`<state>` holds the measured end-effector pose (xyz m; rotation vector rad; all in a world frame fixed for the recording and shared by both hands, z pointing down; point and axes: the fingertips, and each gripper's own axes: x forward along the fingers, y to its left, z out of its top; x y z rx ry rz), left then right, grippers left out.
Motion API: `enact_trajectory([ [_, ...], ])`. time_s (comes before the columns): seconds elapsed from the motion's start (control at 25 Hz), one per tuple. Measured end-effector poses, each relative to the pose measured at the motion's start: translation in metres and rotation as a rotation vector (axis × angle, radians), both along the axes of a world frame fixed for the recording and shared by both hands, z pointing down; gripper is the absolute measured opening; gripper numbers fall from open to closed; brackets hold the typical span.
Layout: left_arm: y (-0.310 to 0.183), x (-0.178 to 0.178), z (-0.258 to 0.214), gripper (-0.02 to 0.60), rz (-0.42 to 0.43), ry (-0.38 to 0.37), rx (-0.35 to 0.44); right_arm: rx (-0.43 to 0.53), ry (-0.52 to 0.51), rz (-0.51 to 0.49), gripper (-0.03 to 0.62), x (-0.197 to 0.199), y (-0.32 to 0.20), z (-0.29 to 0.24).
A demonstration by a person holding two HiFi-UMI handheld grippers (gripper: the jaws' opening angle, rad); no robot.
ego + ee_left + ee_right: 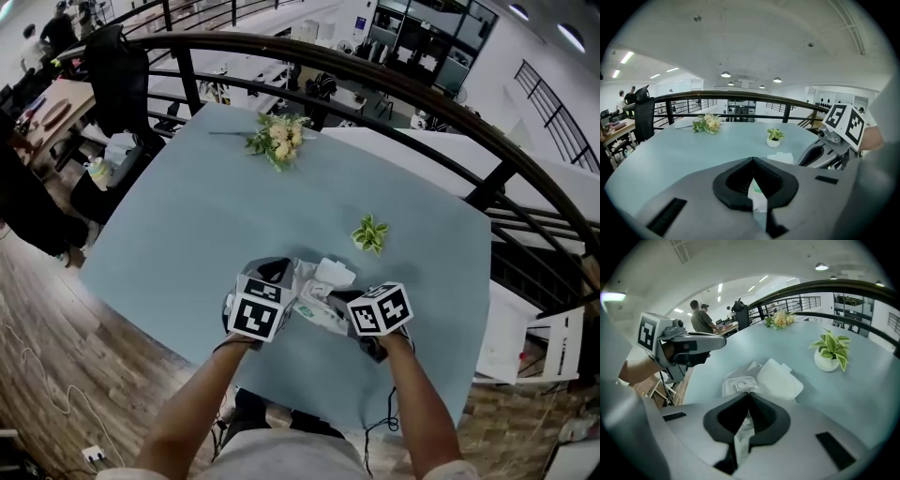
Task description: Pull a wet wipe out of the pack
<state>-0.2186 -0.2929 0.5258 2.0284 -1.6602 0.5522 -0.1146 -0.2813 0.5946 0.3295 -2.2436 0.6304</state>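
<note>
The wet wipe pack [317, 302] lies on the pale blue table [187, 225] near its front edge, white with green print, its white lid flap [780, 379] folded open. My left gripper [292, 289] is at the pack's left end and is shut on a fold of its white and green film [758, 197]. My right gripper [343, 311] comes in from the right, over the pack's opening [743, 385]. It is shut on a white wet wipe [740, 437] that runs down between its jaws. Each gripper's marker cube hides part of the pack in the head view.
A small potted plant [370, 232] stands just beyond the pack, and a flower bunch [279, 139] lies at the table's far side. A black curved railing [375, 84] runs behind the table. Two people [701, 317] stand far off by desks.
</note>
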Motion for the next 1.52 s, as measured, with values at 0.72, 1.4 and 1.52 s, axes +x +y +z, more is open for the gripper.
enact_trajectory([
  [0.72, 0.006, 0.013, -0.008, -0.003, 0.044, -0.045, -0.013, 0.021, -0.067, 0.106, 0.006, 0.006, -0.006, -0.013],
  [1.4, -0.008, 0.028, -0.032, -0.003, 0.153, -0.070, 0.038, 0.102, -0.084, 0.201, 0.006, 0.011, -0.009, -0.042],
  [1.52, -0.008, 0.031, -0.033, -0.003, 0.173, -0.069, 0.043, 0.116, -0.088, 0.223, 0.006, 0.011, -0.009, -0.045],
])
